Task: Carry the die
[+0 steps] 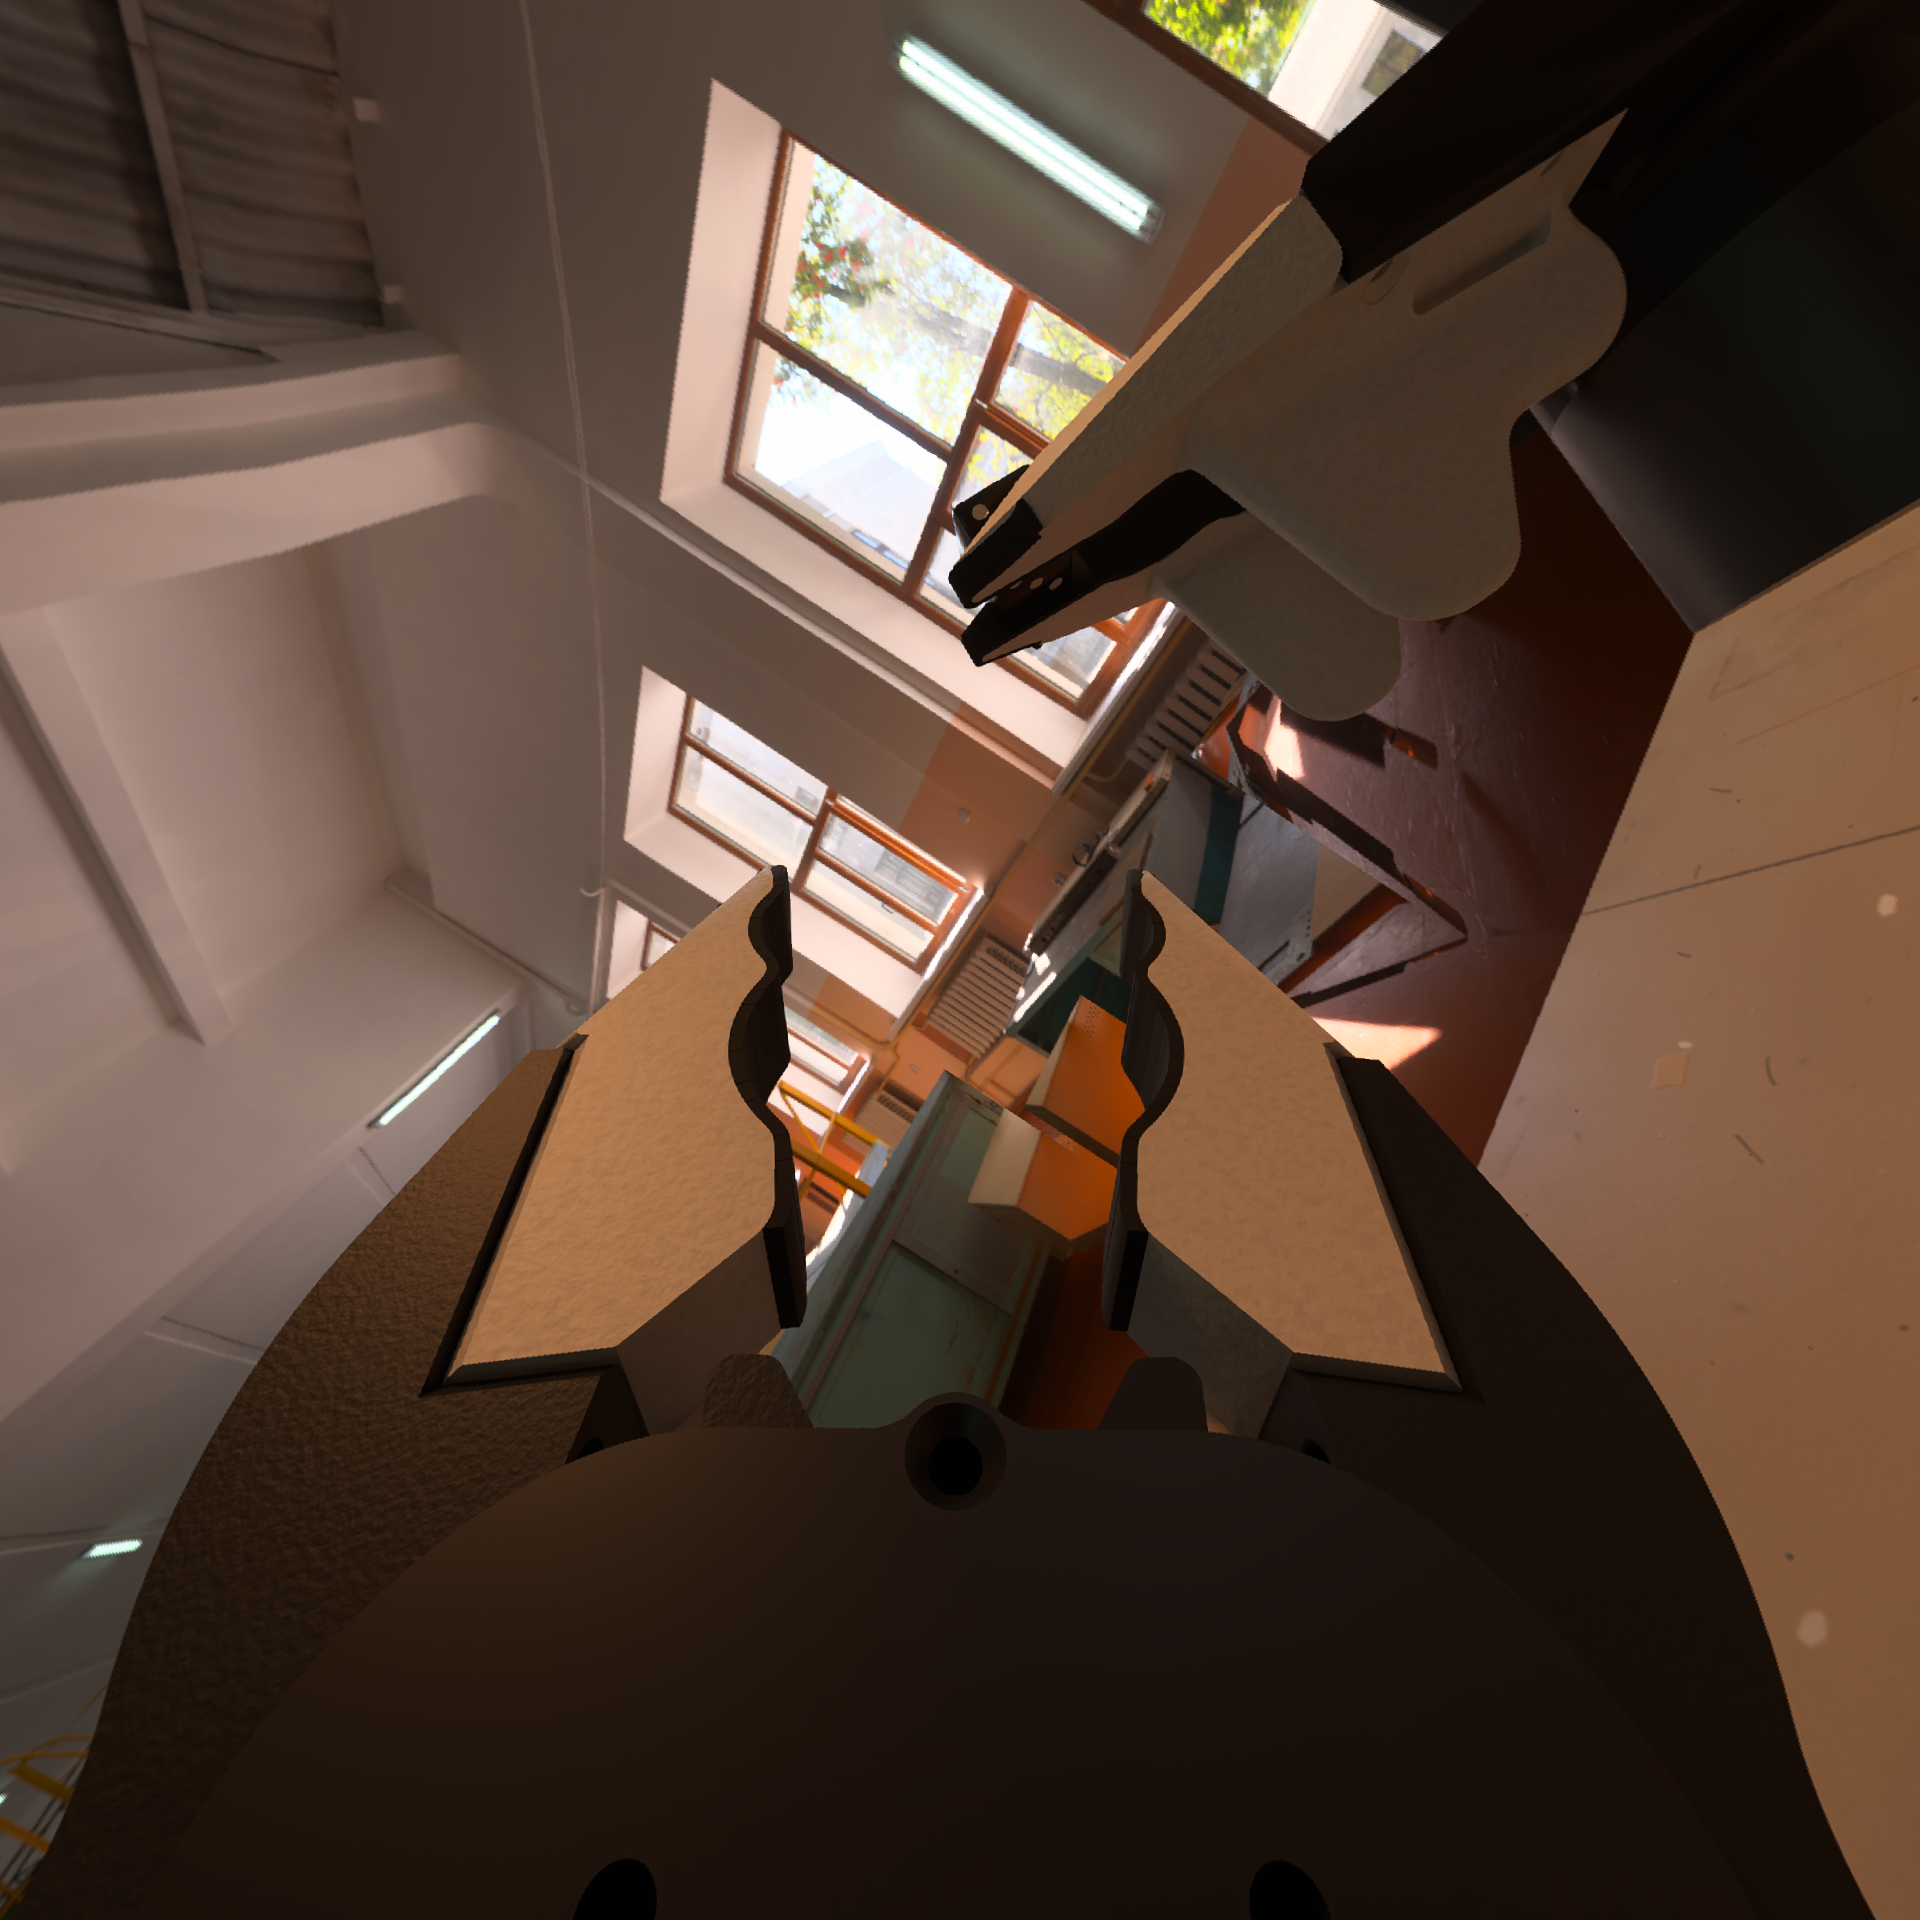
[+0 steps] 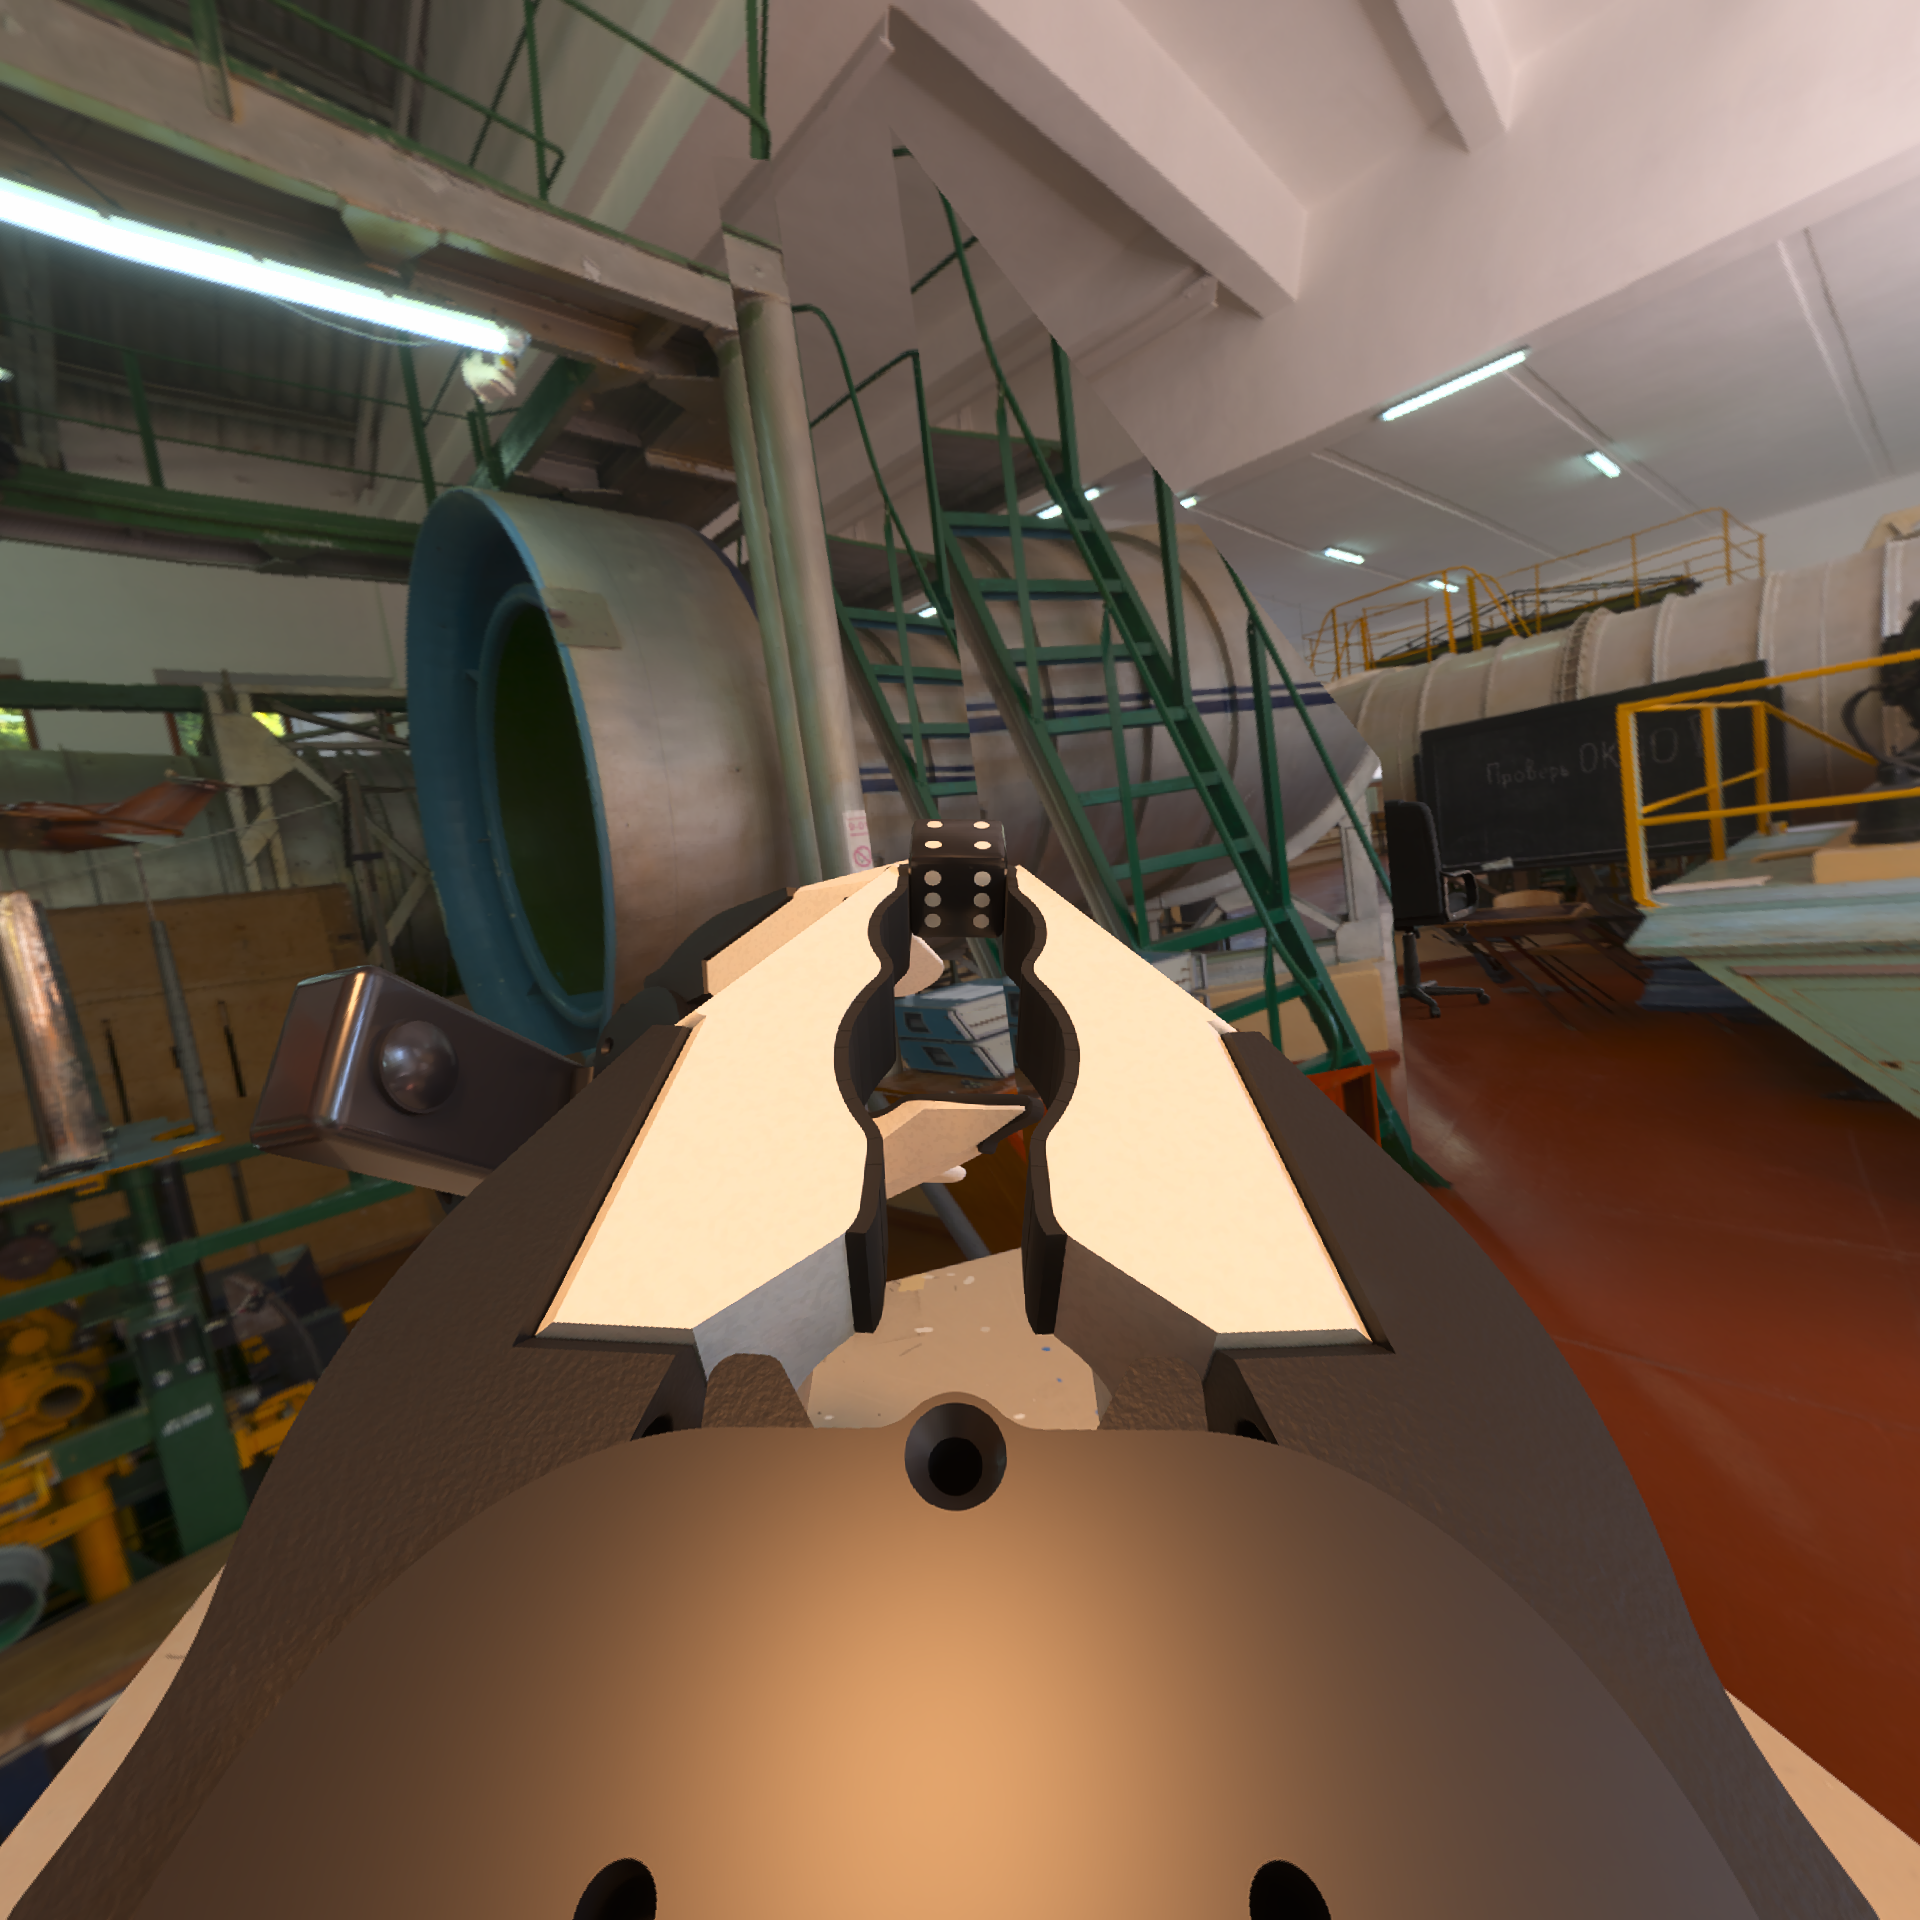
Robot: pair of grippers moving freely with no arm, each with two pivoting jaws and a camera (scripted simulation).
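Observation:
The die (image 2: 956, 883) is black with white pips. My right gripper (image 2: 956, 868) is shut on it at the very fingertips and holds it in the air. My left gripper (image 1: 958, 894) is open and empty, with only the room between its fingers. In the left wrist view the right gripper (image 1: 982, 592) shows at the upper right, nearly closed, apart from the left one; the die is hard to make out there. In the right wrist view the left gripper's dark camera block (image 2: 405, 1070) shows low on the left, and one of its beige fingers (image 2: 940, 1138) shows through the gap.
A beige tabletop (image 1: 1714, 1039) lies at the right of the left wrist view and below the right gripper (image 2: 956, 1330). Around are a red floor (image 2: 1662, 1299), green stairs (image 2: 1091, 675), a large round duct (image 2: 540, 769) and windows (image 1: 894, 395).

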